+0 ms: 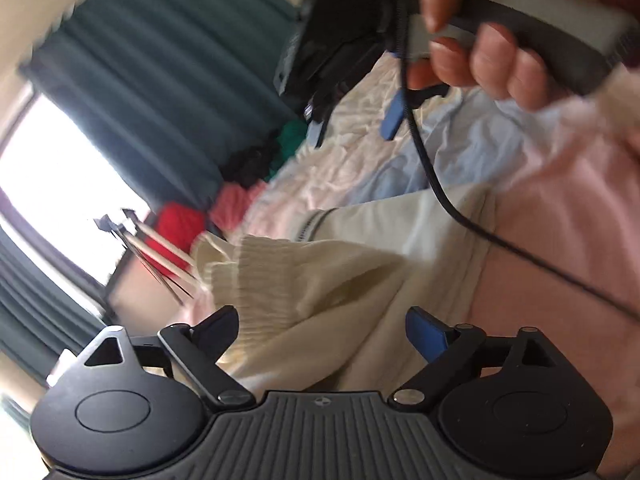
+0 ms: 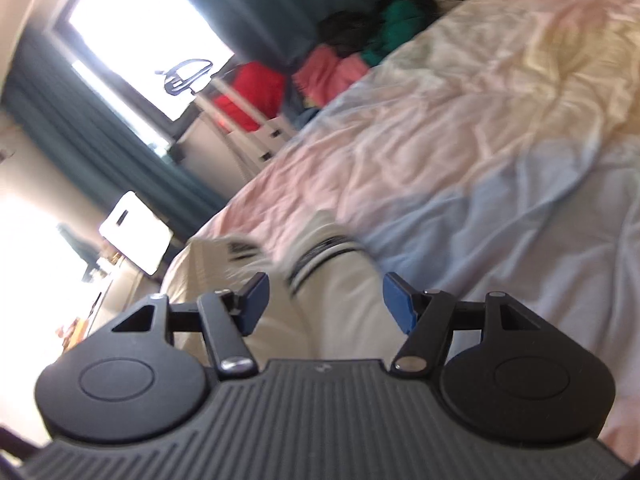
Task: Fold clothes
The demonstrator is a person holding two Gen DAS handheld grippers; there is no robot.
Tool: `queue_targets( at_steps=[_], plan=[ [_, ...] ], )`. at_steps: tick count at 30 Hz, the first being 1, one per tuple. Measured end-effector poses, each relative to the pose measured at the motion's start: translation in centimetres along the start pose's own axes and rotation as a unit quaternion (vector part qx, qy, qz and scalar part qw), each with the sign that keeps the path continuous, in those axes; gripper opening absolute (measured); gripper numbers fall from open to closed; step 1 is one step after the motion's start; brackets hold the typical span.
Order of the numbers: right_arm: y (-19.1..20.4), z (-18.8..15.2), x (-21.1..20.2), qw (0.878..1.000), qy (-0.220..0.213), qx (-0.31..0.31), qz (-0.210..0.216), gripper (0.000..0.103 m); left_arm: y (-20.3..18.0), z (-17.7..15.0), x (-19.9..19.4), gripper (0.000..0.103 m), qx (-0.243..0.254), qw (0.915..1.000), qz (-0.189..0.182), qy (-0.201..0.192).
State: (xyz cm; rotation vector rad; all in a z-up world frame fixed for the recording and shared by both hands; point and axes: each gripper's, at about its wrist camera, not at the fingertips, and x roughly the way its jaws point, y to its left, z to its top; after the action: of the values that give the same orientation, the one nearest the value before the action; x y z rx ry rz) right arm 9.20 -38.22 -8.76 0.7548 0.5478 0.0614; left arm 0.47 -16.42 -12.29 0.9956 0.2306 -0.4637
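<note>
Looking along the left gripper, the jaws stand wide apart and grasp nothing. The cream sweater lies on the bed, and a fold of it sits in the gap between the two fingers, but the pads do not press on it. Its ribbed cuff is on the window side of the sweater, near the edge of the bed. On the far side of the sweater, a hand holds the handle of the right gripper, and a black cable hangs from it across the sweater.

In the right wrist view, the right gripper is also released, with the jaws apart and nothing clenched. The sweater lies just in front of the fingers, at the near edge of the bed. Its band with dark stripes points toward the middle of the bed. A pile of coloured clothes lies at the far edge of the bed, well apart from the sweater.

The sweater looks soft, thick and light, so it will probably sag and bunch when lifted. I think the ribbed edges are the best place to take hold, because the knit is firmer there.
</note>
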Motion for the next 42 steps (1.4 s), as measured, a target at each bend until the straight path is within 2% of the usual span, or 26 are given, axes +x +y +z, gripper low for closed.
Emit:
queue_targets(
  at_steps=[2,4,6,8,11,14,17,18,20,23,26,27,28,29,30,31,32,33,36,38,39,41,42],
  plan=[
    [1.7,-0.8,0.2,0.999,0.007,-0.038,0.023,0.066,0.0,-1.4,0.3,0.094,0.004,0.9999,0.009,0.008],
    [3.6,-1.8,0.3,0.996,0.001,-0.085,0.034,0.066,0.3,-2.6,1.3,0.092,-0.02,0.9986,-0.01,0.048],
    [5.0,-2.7,0.4,0.991,0.0,-0.126,0.045,0.066,0.4,-3.8,1.6,0.092,-0.033,0.9961,-0.048,0.066],
    [6.3,-3.5,0.6,0.985,0.0,-0.161,0.055,0.066,0.2,-4.7,1.5,0.092,-0.023,0.9926,-0.089,0.079],
    [8.1,-4.6,1.0,0.975,0.008,-0.211,0.066,0.067,0.9,-5.4,1.3,0.091,-0.038,0.988,-0.126,0.081],
    [10.2,-6.8,1.8,0.953,0.02,-0.294,0.063,0.075,2.4,-5.8,1.8,0.091,-0.079,0.9782,-0.174,0.083],
    [12.0,-9.3,2.6,0.922,0.028,-0.383,0.049,0.076,3.2,-6.5,2.7,0.09,-0.109,0.9623,-0.23,0.096],
    [12.5,-10.2,2.9,0.91,0.029,-0.412,0.042,0.077,3.2,-6.6,2.9,0.09,-0.11,0.9605,-0.236,0.098],
    [13.2,-11.6,3.3,0.886,0.021,-0.463,0.019,0.078,3.4,-6.8,3.1,0.09,-0.102,0.9631,-0.232,0.092],
    [13.5,-12.8,4.0,0.863,0.01,-0.506,-0.006,0.082,4.2,-6.8,3.7,0.09,-0.112,0.9616,-0.233,0.091],
    [13.4,-12.7,4.8,0.86,0.012,-0.51,-0.01,0.084,4.7,-6.8,4.3,0.09,-0.111,0.9625,-0.23,0.091],
    [13.3,-12.6,5.0,0.86,0.013,-0.511,-0.01,0.084,4.9,-6.8,4.5,0.091,-0.109,0.9632,-0.228,0.091],
    [13.2,-12.2,4.8,0.866,0.012,-0.499,-0.011,0.082,5.0,-6.8,4.7,0.091,-0.109,0.9636,-0.227,0.091],
    [13.1,-11.7,4.7,0.873,0.012,-0.488,-0.011,0.073,5.2,-6.8,4.9,0.091,-0.11,0.9637,-0.226,0.091],
    [13.0,-11.3,4.5,0.879,0.012,-0.476,-0.012,0.069,5.5,-6.8,5.1,0.091,-0.113,0.9636,-0.225,0.09],
    [12.9,-10.8,4.4,0.886,0.011,-0.464,-0.013,0.06,5.8,-6.8,5.3,0.091,-0.117,0.9634,-0.224,0.09],
    [12.7,-9.9,4.1,0.897,0.005,-0.441,-0.021,0.052,6.1,-6.8,5.5,0.091,-0.122,0.9631,-0.223,0.088],
    [12.1,-8.9,3.7,0.911,-0.003,-0.411,-0.031,0.051,6.6,-6.8,5.6,0.091,-0.127,0.963,-0.222,0.085],
    [8.6,-5.4,2.2,0.955,-0.024,-0.283,-0.083,0.046,8.1,-6.8,5.8,0.09,-0.145,0.9633,-0.216,0.068],
    [5.4,-3.6,1.4,0.974,-0.025,-0.186,-0.124,0.046,9.4,-6.7,5.7,0.089,-0.16,0.9629,-0.212,0.048],
    [3.5,-3.1,1.0,0.98,-0.023,-0.129,-0.153,0.044,10.1,-6.6,5.5,0.088,-0.169,0.9622,-0.211,0.033],
    [-0.4,-2.1,0.3,0.978,-0.019,-0.015,-0.207,0.047,11.7,-6.5,4.8,0.088,-0.193,0.9589,-0.208,-0.005],
    [-2.0,-2.1,0.3,0.978,-0.009,0.033,-0.204,0.047,12.5,-6.4,4.6,0.088,-0.204,0.9582,-0.2,-0.02]
  ],
)
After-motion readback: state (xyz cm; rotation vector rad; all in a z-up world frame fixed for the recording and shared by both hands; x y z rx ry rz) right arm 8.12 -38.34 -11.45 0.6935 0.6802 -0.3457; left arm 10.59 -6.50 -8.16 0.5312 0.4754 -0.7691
